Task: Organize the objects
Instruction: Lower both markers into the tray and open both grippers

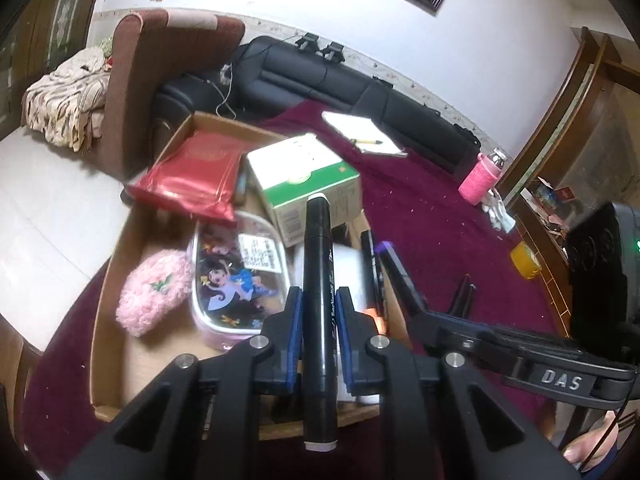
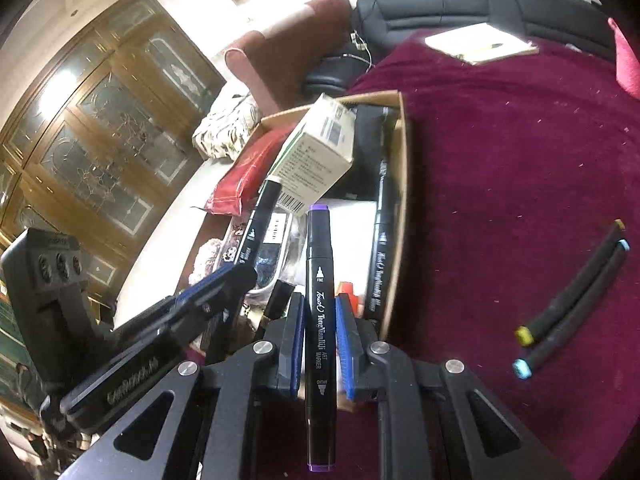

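My left gripper (image 1: 318, 304) is shut on a black marker with a white end cap (image 1: 318, 280), held above the open cardboard box (image 1: 104, 320). My right gripper (image 2: 319, 312) is shut on a black marker with purple caps (image 2: 319, 280), held over the box's near right edge (image 2: 402, 200). The right gripper also shows in the left wrist view (image 1: 424, 300), beside the box. The box holds a red pouch (image 1: 192, 176), a green-and-white carton (image 1: 308, 184), a cartoon pencil case (image 1: 236, 280), a pink fluffy item (image 1: 152, 292) and a black marker (image 2: 380, 248).
Two more black markers, one yellow-capped (image 2: 572, 284) and one blue-capped (image 2: 576, 312), lie on the maroon cloth to the right. A notepad with a pen (image 1: 364, 134), a pink-sleeved bottle (image 1: 482, 176) and a yellow object (image 1: 526, 260) sit farther back. Sofas stand behind the table.
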Demonstrator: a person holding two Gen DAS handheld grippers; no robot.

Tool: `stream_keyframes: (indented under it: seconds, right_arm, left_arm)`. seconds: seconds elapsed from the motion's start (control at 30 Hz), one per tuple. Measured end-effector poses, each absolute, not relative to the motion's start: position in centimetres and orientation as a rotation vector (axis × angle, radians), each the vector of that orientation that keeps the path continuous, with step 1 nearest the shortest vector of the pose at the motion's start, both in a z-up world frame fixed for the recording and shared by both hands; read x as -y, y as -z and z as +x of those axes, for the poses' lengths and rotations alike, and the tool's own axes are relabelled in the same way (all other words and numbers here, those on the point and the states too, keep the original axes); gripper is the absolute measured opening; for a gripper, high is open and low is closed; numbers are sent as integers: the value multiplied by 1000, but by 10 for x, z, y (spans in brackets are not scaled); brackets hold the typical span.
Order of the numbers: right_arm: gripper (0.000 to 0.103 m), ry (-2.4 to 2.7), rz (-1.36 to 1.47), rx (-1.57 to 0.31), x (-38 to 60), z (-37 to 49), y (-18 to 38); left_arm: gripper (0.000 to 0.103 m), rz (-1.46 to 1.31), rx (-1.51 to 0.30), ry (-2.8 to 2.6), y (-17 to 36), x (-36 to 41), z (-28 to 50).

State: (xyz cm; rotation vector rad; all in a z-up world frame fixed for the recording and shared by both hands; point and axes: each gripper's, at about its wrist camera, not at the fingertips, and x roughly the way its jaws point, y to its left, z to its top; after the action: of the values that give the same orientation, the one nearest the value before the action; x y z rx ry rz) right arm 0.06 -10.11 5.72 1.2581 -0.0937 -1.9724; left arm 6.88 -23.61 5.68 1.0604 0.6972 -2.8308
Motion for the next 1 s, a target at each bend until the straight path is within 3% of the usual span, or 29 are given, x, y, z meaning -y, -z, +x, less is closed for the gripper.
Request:
stream_keyframes:
  seconds: [1.0]
  right_arm:
    - [21, 1992, 1248, 195, 104, -33, -52]
  left_arm:
    - [16, 1095, -682, 2797, -48, 237, 47]
